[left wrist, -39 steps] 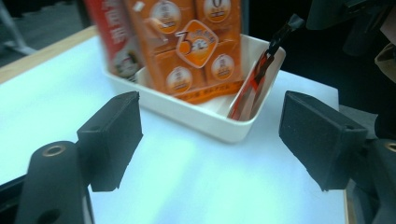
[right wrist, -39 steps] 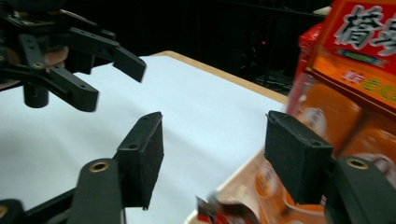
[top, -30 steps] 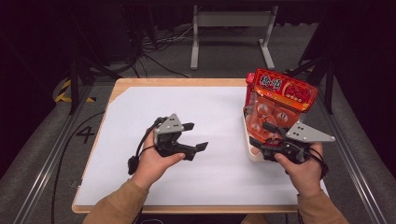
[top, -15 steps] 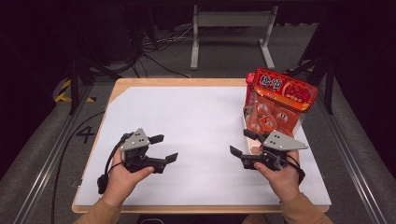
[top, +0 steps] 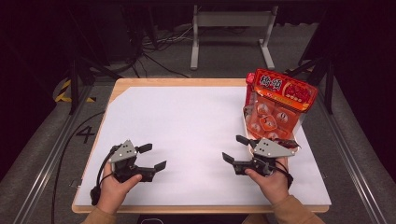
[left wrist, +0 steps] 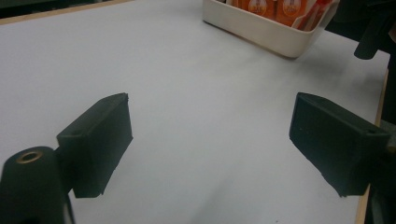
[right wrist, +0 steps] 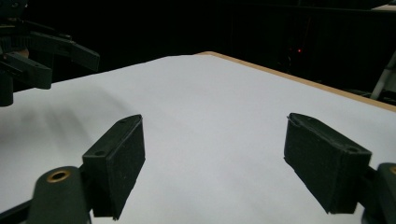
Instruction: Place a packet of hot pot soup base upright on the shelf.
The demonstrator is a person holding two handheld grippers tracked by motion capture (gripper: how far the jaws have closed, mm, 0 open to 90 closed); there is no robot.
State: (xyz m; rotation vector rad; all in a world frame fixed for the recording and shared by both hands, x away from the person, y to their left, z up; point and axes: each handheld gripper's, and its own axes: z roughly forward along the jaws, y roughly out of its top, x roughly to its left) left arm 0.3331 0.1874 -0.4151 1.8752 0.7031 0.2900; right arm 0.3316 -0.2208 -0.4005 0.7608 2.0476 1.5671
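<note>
A white tray at the table's right side holds orange-red snack packets, with a larger red bag standing on top. My right gripper rests low over the white sheet just in front of the tray, pointing left. Its jaws have just been opening and are open, with nothing between them. My left gripper sits near the front left of the sheet, pointing right. It too has just been opening and is open and empty. The tray lies ahead of it.
A white sheet covers the wooden table. A metal stand and cables lie on the floor beyond the far edge. The other gripper shows far left in the right gripper view.
Both hands have come down and back toward the near edge. The left gripper has moved left, and the right gripper has drawn away from the tray. Both pairs of jaws have widened.
</note>
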